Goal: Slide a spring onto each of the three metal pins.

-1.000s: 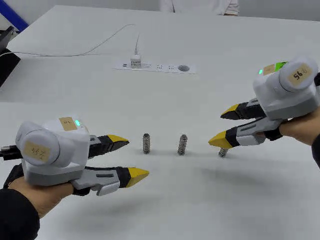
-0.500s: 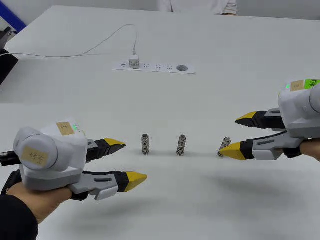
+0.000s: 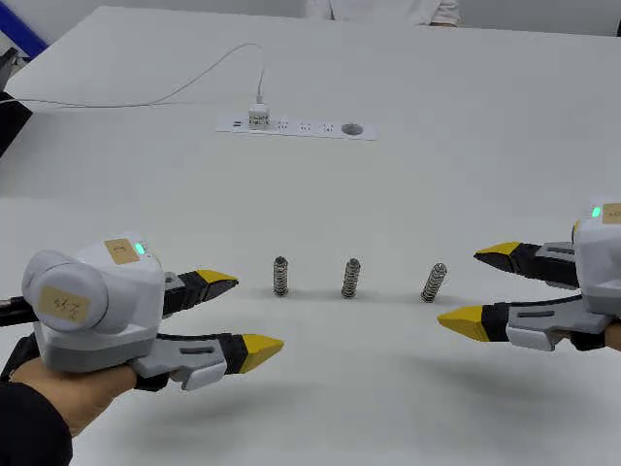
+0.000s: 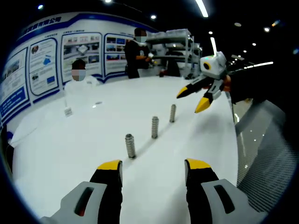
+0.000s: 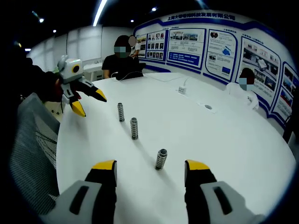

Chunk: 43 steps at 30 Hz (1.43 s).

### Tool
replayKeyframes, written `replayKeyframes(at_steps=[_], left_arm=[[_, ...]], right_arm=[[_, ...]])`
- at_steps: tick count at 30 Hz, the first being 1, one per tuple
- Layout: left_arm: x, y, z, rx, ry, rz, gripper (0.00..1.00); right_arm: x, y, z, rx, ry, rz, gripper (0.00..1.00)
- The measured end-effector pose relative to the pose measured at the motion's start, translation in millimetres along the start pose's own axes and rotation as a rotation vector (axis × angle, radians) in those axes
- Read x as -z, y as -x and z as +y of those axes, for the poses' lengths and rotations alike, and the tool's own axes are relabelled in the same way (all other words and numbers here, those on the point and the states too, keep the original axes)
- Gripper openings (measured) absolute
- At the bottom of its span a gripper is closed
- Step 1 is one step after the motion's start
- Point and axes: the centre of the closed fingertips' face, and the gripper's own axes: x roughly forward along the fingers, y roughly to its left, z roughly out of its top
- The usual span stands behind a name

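- Now, three springs are seen standing in a row on the white table (image 3: 466, 126): the left spring (image 3: 280, 276), the middle spring (image 3: 351, 278) and the right spring (image 3: 434, 282).
- The left spring and the middle spring are held upright. The right spring is tilted, its top leaning toward the right gripper (image 3: 458, 287).
- The pins cannot be made out inside the coils.
- The right gripper is held low at the right edge of the head view. Its jaws are spread apart and nothing is held between them. Its yellow tips are pointed at the right spring, near it but not touching.
- One second earlier, the right gripper was carried higher, and its lower jaw tip was laid across the right spring, so that most of the coil was hidden.
- Half a second earlier, that tip was seen just beside the spring. Now a clear gap is left between them, and the whole spring is exposed.
- The left gripper (image 3: 258, 313) is held to the left of the row. Its jaws are apart and empty, and its tips are turned toward the left spring but kept apart from it. Its place is scarcely altered from the earlier frames.
- In the left gripper view, the three springs are lined up ahead of the open jaws, and the right gripper is seen beyond the farthest one.
- A power strip (image 3: 296, 127) with a plugged-in cable (image 3: 194, 83) is laid on the table well behind the springs.
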Motion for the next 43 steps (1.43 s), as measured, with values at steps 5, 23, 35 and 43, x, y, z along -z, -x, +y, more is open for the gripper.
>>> replayKeyframes(at_steps=[5, 23, 35, 43], left_arm=[[2.2, 0.5, 0.8, -0.004, 0.010, -0.002, 0.55], [4.0, 0.6, 2.0, -0.015, 0.023, -0.004, 0.57], [6.2, 0.8, 1.9, -0.017, 0.029, -0.002, 0.57], [7.4, 1.1, 1.3, -0.018, 0.030, 0.003, 0.57]], right_arm=[[2.9, 0.5, 2.1, 0.021, -0.024, -0.024, 0.61], [10.0, 2.5, 1.2, 0.036, -0.044, -0.036, 0.62], [12.1, 4.9, 1.2, 0.044, -0.054, -0.038, 0.62], [14.3, 6.8, -1.2, 0.051, -0.066, -0.041, 0.62]])
